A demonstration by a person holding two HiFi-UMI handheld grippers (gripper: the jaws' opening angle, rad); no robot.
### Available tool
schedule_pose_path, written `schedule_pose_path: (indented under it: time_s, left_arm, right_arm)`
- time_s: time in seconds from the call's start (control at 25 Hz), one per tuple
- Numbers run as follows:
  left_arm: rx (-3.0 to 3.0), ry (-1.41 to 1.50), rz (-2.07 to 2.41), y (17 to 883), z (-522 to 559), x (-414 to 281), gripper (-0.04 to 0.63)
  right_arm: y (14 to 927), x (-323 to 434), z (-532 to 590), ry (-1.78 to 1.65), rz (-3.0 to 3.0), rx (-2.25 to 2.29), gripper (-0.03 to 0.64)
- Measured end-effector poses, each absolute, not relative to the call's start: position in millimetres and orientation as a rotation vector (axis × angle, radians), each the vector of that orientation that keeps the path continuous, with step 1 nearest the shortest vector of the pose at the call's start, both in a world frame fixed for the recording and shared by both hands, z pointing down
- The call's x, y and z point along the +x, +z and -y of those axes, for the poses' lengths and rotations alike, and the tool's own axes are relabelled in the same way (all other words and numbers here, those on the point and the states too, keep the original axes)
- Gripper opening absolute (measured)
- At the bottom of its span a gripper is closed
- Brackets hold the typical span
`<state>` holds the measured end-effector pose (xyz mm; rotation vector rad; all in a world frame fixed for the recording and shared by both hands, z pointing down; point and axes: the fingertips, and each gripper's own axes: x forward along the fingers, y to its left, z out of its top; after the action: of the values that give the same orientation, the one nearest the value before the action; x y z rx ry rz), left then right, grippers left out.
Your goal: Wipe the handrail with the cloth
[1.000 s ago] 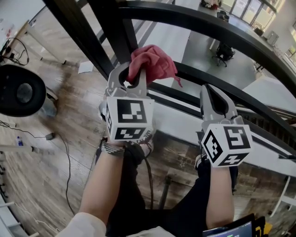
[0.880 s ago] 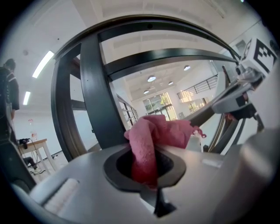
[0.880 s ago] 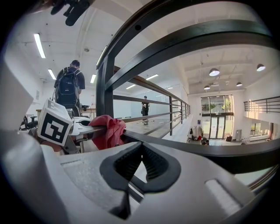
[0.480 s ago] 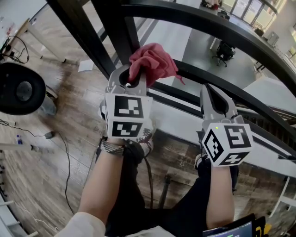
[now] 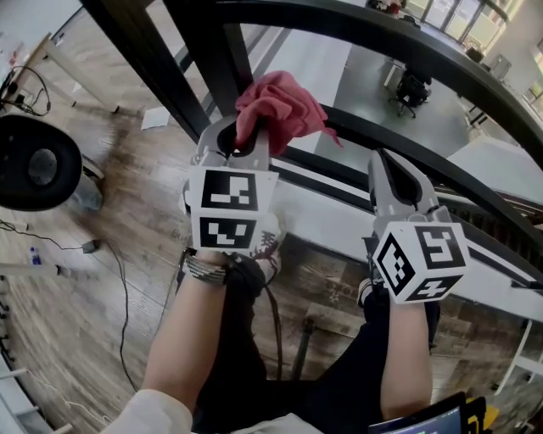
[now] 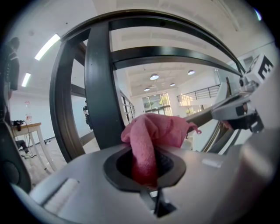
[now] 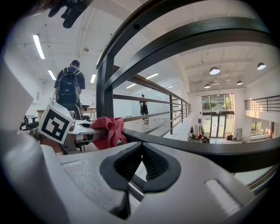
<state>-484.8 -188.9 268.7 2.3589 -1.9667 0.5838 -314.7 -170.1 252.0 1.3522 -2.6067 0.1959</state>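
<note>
In the left tool (image 5: 242, 137), cloth (image 5: 280, 106) bunches forward toward handrail (image 5: 365, 27)

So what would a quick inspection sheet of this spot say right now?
Surface: wooden floor, seen from above.
Job's things: pink cloth, bunched up; black handrail above it, whether they touch can't be told.
Clutter: sheet of paper, small bottle, round black object on the floor.
Grippers: left gripper shut on the cloth; right gripper shut, nothing between its jaws.
Cables: thin cable across the floor; another cable hanging below the left gripper.
Surroundings: office chair on a lower level; person with a backpack nearby.
</note>
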Motion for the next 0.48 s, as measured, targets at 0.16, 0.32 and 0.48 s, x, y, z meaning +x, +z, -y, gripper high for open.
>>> schedule_pose_path:
  time_s: [0.16, 0.32, 0.48]
  left_arm:
    - [2.364, 0.592, 1.948, 270.0, 188.2, -474.4, 0.034]
    - [2.366, 0.584, 1.93, 270.5, 187.8, -474.5, 0.034]
    - [2.388, 0.595, 1.904, 270.6, 185.2, -463.0, 0.034]
  right_arm:
    - [252.0, -309.8, 169.3, 0.194, 2.606, 1.351, 0.002]
    - [251.9, -310.9, 169.7, 0.194, 2.603, 1.359, 0.002]
    - [250.7, -305.1, 168.9, 0.197, 2.601, 1.368, 0.002]
